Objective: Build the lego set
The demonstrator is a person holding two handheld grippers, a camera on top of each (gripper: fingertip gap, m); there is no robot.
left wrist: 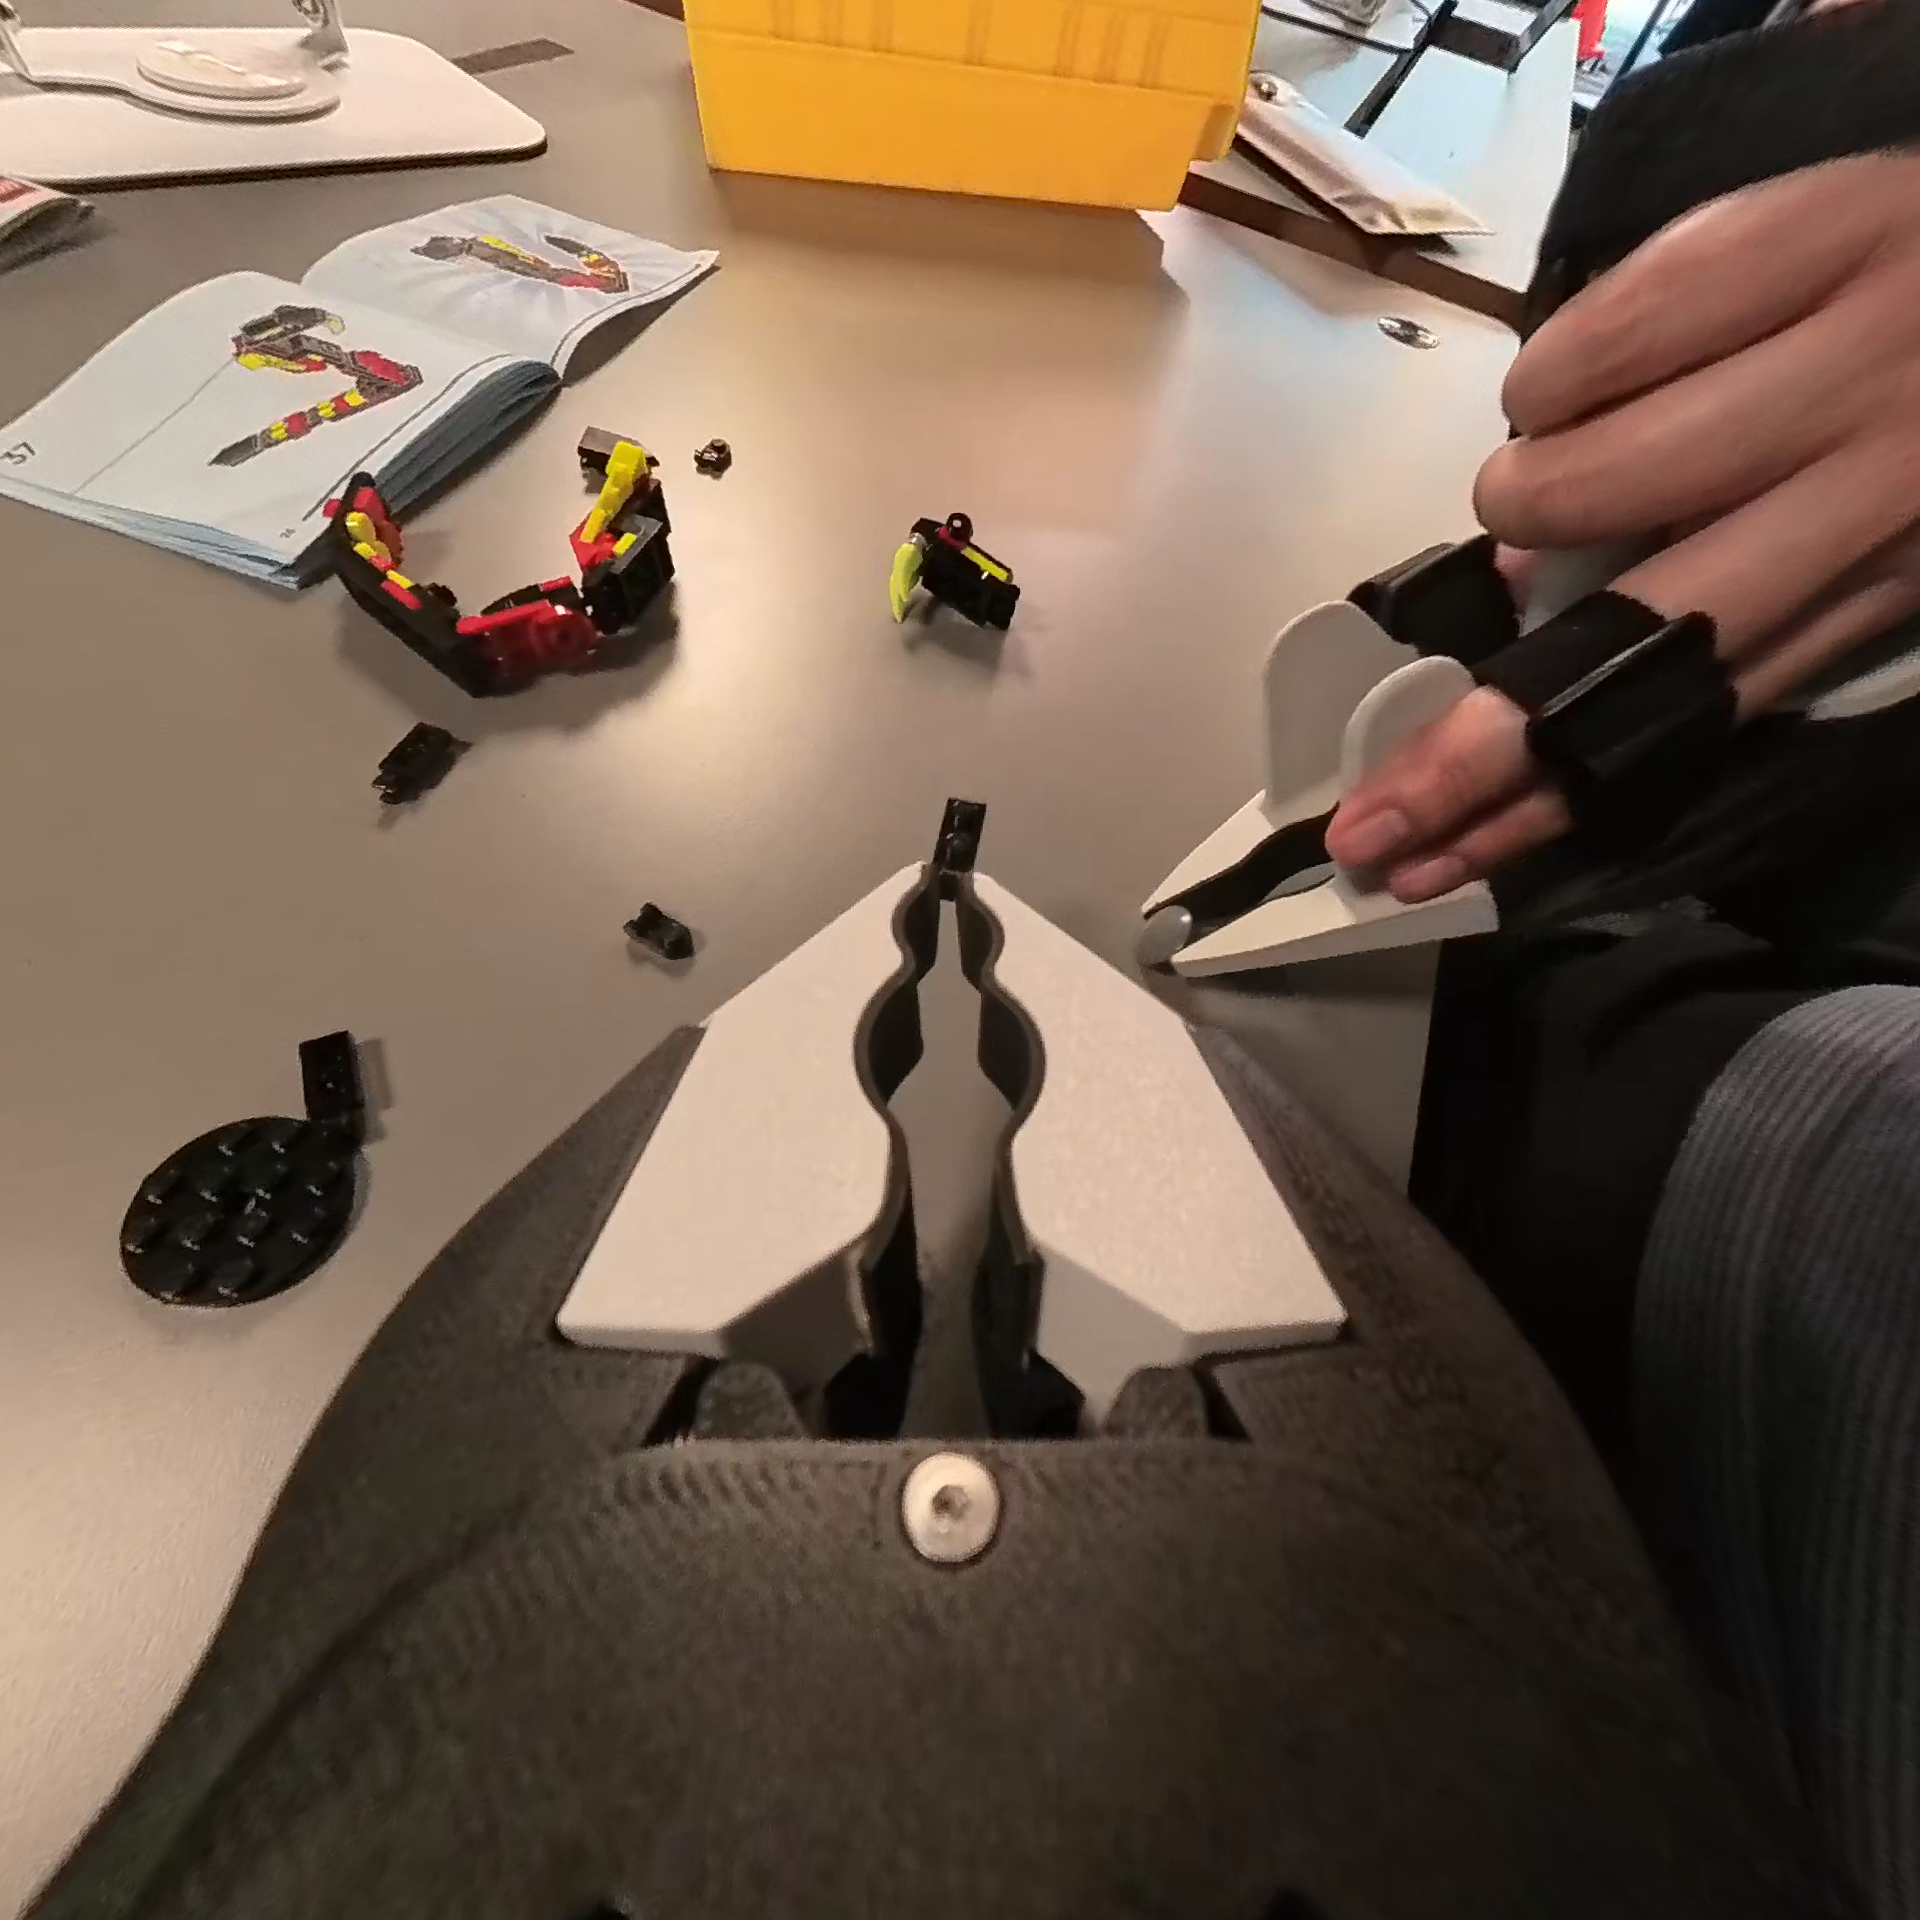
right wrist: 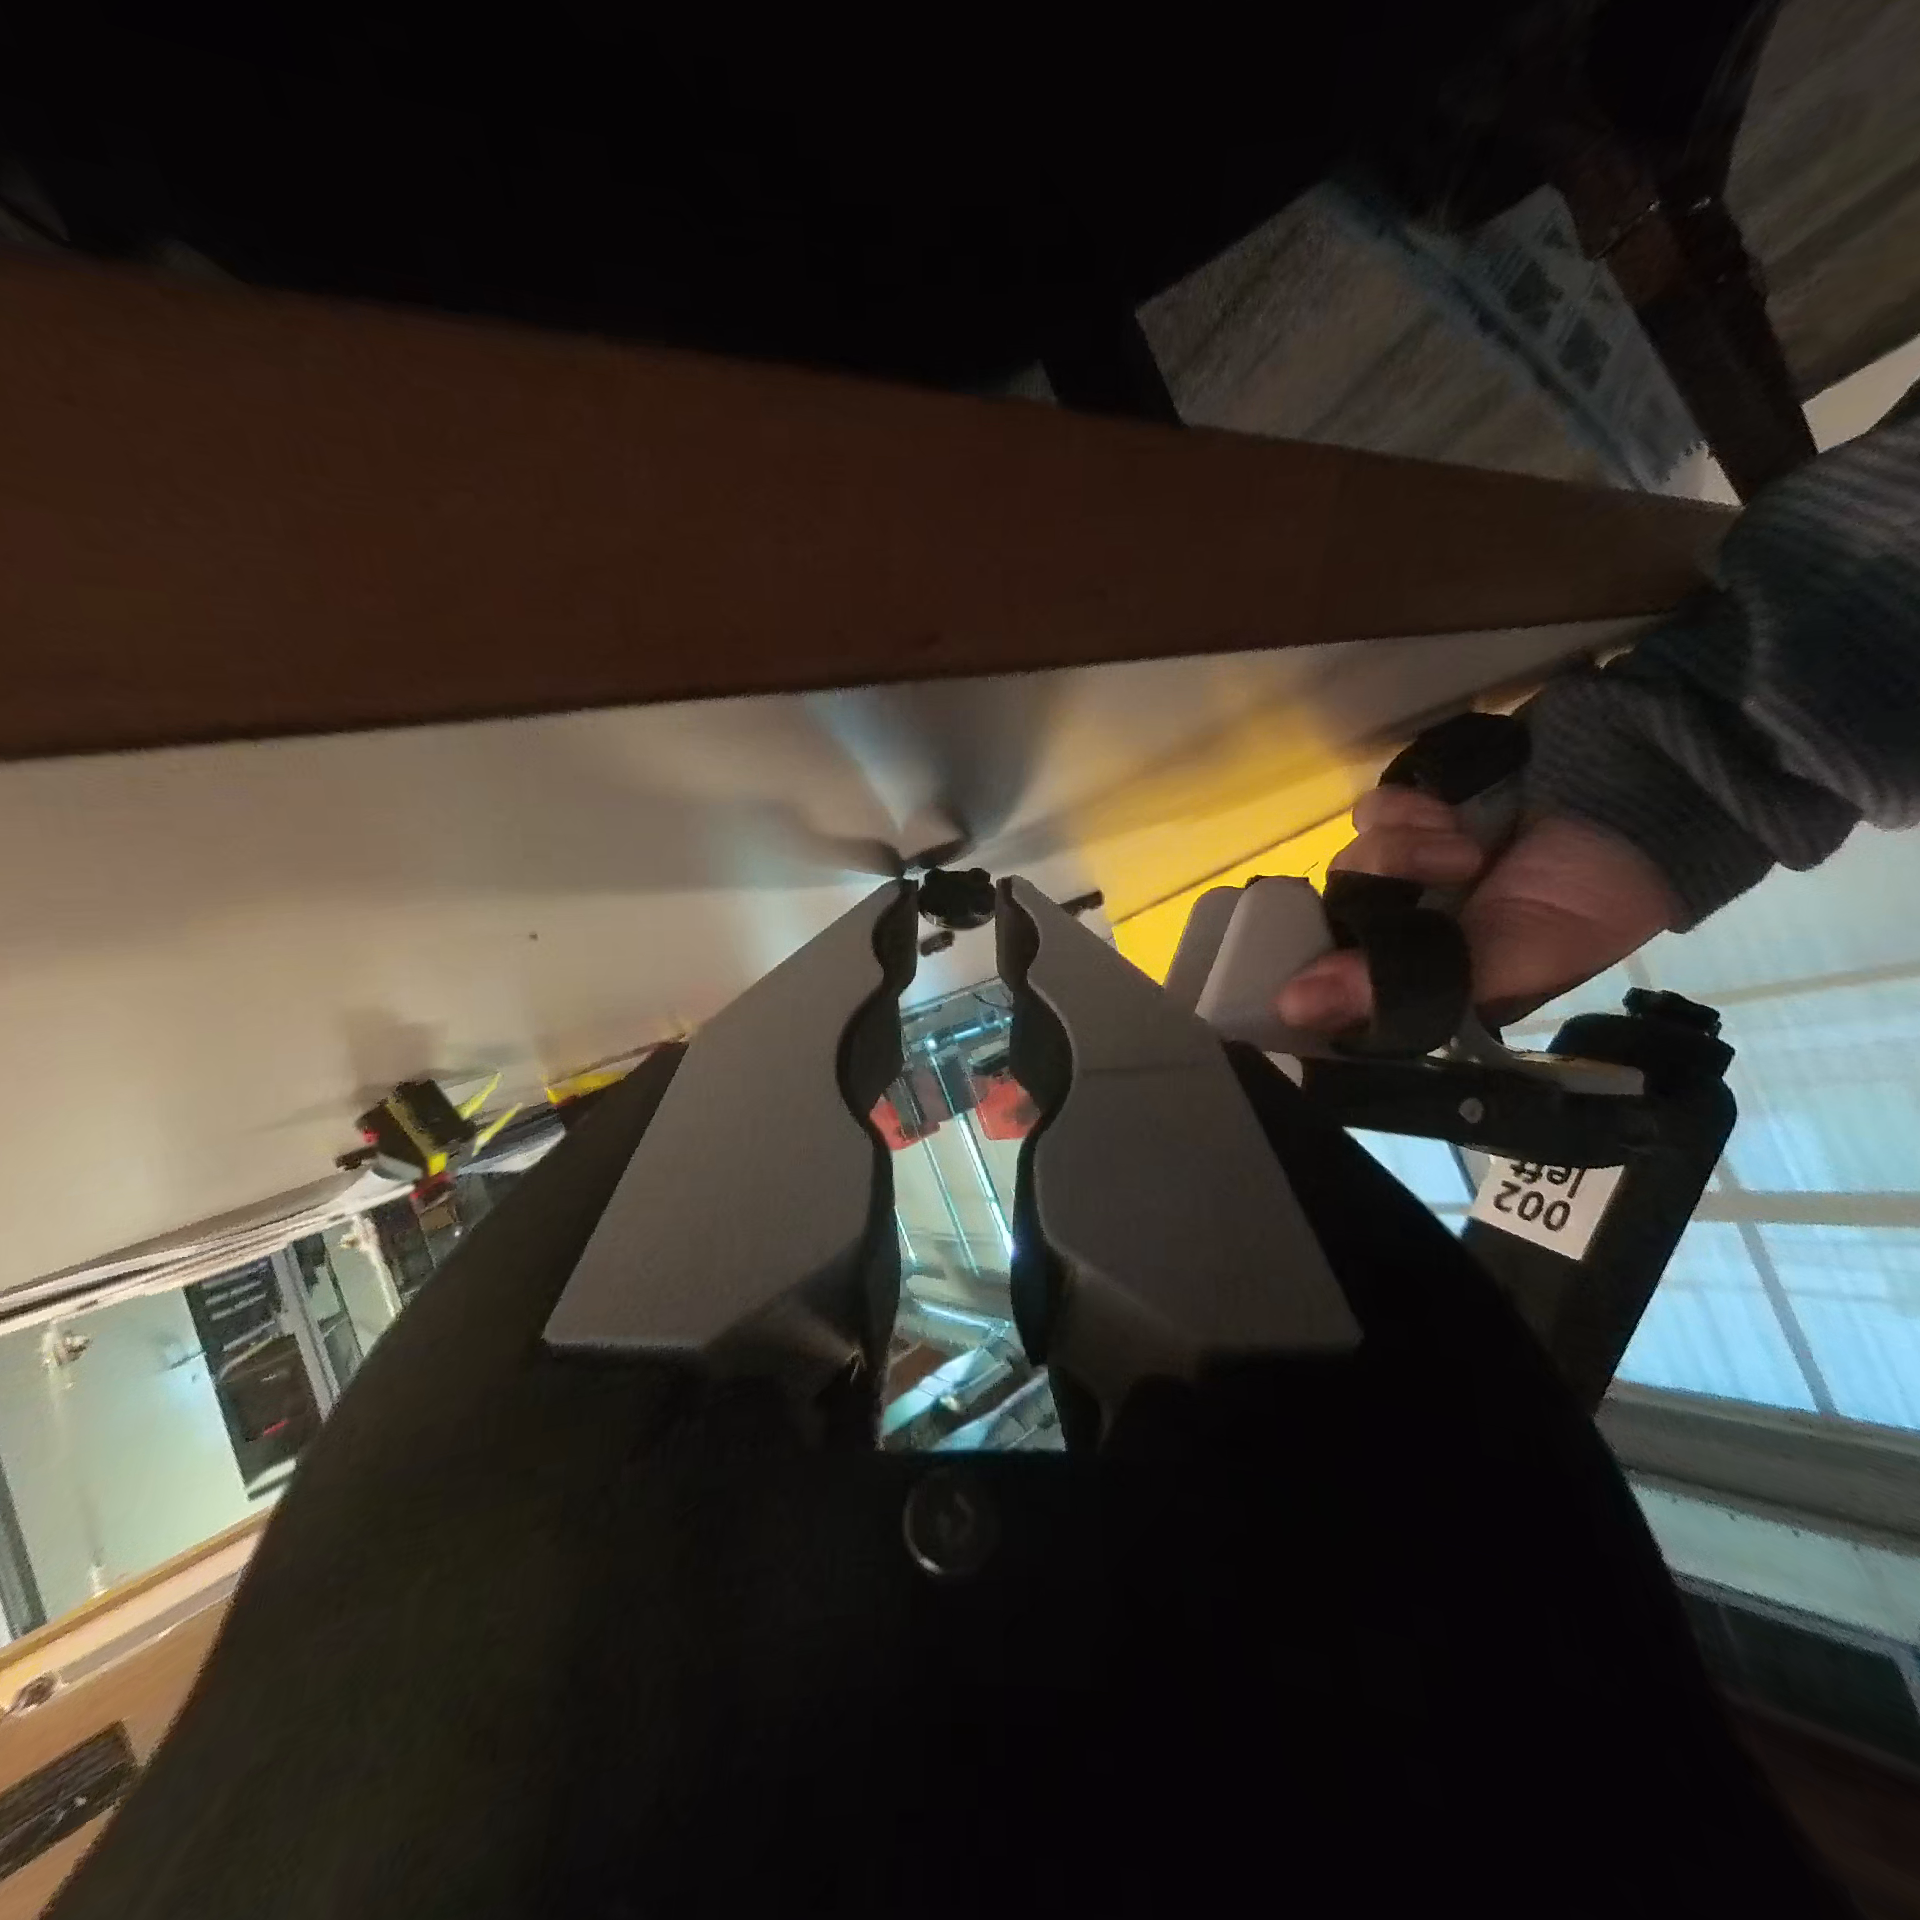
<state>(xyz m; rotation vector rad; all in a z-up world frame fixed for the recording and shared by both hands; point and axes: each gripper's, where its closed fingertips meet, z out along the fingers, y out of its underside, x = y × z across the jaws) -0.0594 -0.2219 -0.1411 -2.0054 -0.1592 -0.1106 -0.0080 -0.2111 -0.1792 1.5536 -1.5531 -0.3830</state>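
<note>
Clenched on a small black lego plate (left wrist: 958, 831) that stands up from its tips, the grey left gripper (left wrist: 951, 883) hovers over the grey tabletop (left wrist: 1039, 436); at its three o'clock the right gripper (left wrist: 1169, 935), (right wrist: 951, 904), jaws slightly parted, has a small round dark stud piece (right wrist: 948, 900) between its tips against the table. Beyond, at eleven o'clock, lie the curved red-black-yellow lego snake body (left wrist: 509, 592) and open instruction booklet (left wrist: 312, 384), at twelve the black-and-lime claw assembly (left wrist: 961, 577), farthest the yellow plastic bin (left wrist: 966, 94).
</note>
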